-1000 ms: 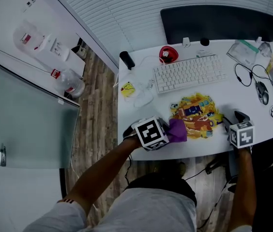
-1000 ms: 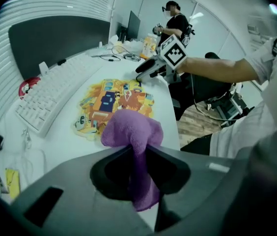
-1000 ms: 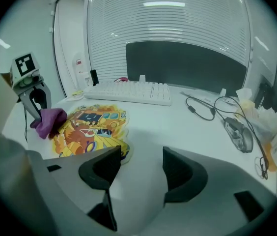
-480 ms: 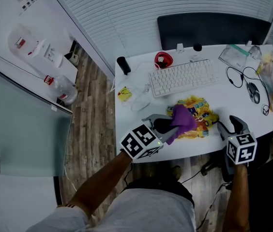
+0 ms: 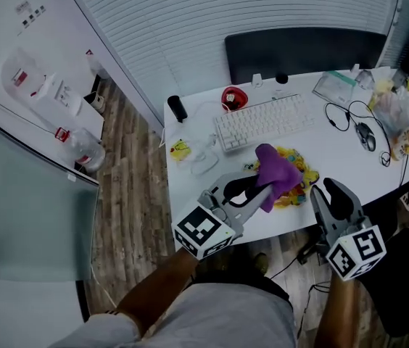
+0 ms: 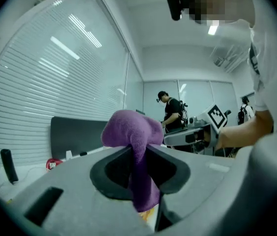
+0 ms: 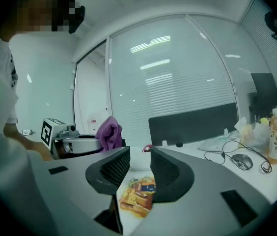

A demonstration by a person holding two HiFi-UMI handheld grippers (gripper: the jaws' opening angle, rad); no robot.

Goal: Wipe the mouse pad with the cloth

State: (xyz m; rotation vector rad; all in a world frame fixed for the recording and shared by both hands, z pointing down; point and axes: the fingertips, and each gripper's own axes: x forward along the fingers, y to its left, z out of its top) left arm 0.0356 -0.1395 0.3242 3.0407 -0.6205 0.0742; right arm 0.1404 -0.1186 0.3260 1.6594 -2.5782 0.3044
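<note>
The left gripper [image 5: 257, 191] clamps the purple fluffy cloth [image 5: 277, 171] above the colourful printed mouse pad [image 5: 304, 174]; the right gripper [image 5: 333, 196], fingers empty and narrowly apart, has just been closing.

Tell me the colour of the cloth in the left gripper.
Purple cloth, clearest in left gripper view.
</note>
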